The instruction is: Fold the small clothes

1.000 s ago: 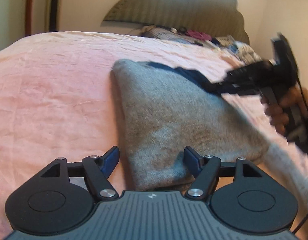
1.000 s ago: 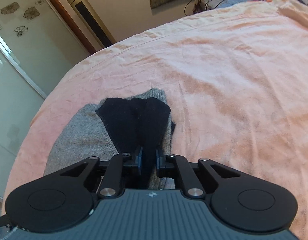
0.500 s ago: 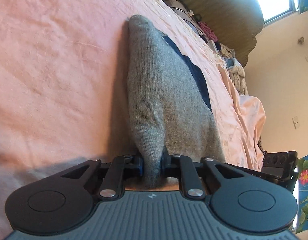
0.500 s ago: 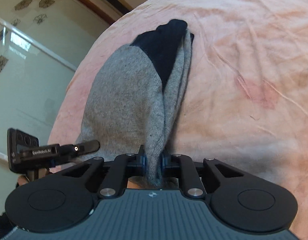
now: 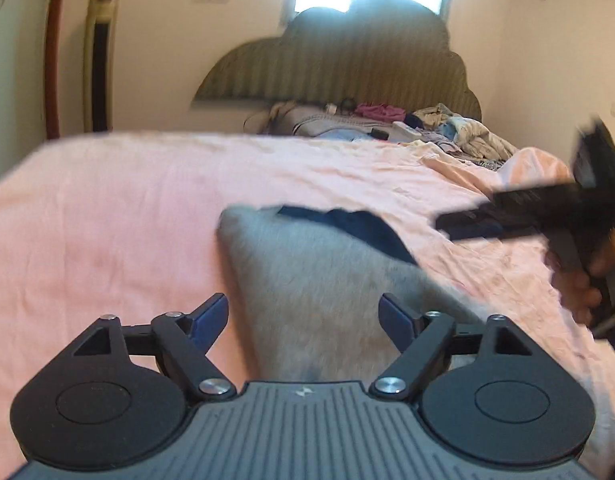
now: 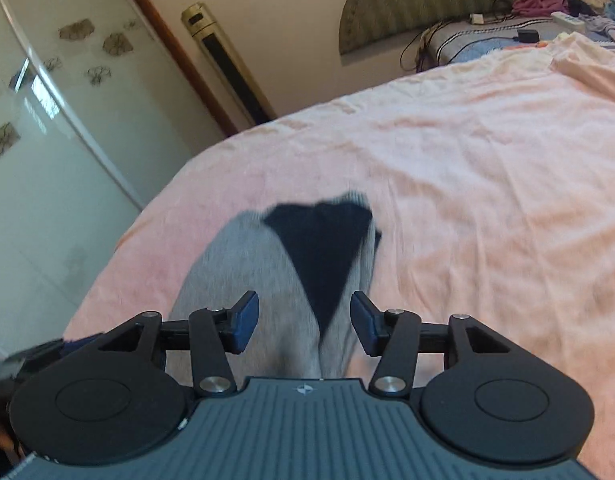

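- The bed (image 5: 127, 220), under a pink sheet, carried everything.
- The garment (image 5: 315, 280), grey knit with a dark patch (image 6: 323, 248), lay flat on the sheet, just before both tools.
- It looked soft, light and limp; I judge an edge or corner the best place to pinch.
- The left hand-held gripper (image 5: 303, 316) was spread wide, holding nothing.
- The right hand-held gripper (image 6: 303, 320) was spread too, empty.
- Blur hid the knit's detail, and its near edge was cut off behind the tools.

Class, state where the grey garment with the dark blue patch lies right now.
The grey garment lies flat on the pink bedsheet, just ahead of both open grippers in each wrist view, its dark blue patch at the end nearer the headboard.
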Action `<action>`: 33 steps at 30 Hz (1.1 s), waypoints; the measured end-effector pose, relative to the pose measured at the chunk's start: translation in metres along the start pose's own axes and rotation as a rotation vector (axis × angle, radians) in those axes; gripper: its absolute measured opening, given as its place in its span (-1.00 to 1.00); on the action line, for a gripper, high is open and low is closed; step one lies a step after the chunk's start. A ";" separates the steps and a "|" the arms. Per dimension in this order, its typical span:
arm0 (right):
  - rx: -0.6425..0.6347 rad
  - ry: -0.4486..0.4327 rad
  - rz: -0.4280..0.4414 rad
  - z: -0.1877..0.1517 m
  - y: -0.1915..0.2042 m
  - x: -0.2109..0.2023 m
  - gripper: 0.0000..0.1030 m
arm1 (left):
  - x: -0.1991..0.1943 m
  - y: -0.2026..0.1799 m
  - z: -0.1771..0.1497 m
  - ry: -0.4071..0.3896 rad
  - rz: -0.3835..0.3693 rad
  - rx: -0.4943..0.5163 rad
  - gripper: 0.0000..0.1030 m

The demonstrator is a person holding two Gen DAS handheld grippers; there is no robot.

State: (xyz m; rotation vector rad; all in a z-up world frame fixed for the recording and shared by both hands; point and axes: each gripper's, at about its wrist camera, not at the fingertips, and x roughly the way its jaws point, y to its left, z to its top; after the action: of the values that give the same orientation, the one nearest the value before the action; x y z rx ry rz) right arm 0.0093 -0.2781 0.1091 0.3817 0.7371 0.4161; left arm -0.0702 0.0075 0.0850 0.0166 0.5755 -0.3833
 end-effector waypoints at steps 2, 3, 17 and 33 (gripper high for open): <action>-0.059 0.027 -0.013 0.016 0.015 0.037 0.05 | 0.033 -0.018 0.001 0.042 0.028 0.073 0.56; -0.102 0.050 -0.049 0.020 0.022 0.060 0.05 | 0.049 -0.026 -0.002 0.078 0.046 0.102 0.39; -0.182 0.034 -0.149 0.001 0.035 0.069 0.13 | 0.072 -0.033 -0.030 0.112 0.086 0.159 0.39; -0.234 0.047 -0.109 -0.042 0.062 0.033 0.47 | 0.026 -0.031 -0.038 0.073 0.087 0.136 0.38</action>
State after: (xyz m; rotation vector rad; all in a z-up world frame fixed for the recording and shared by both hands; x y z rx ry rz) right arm -0.0123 -0.2008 0.0913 0.1120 0.7427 0.4047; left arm -0.0814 -0.0261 0.0419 0.1858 0.6177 -0.3375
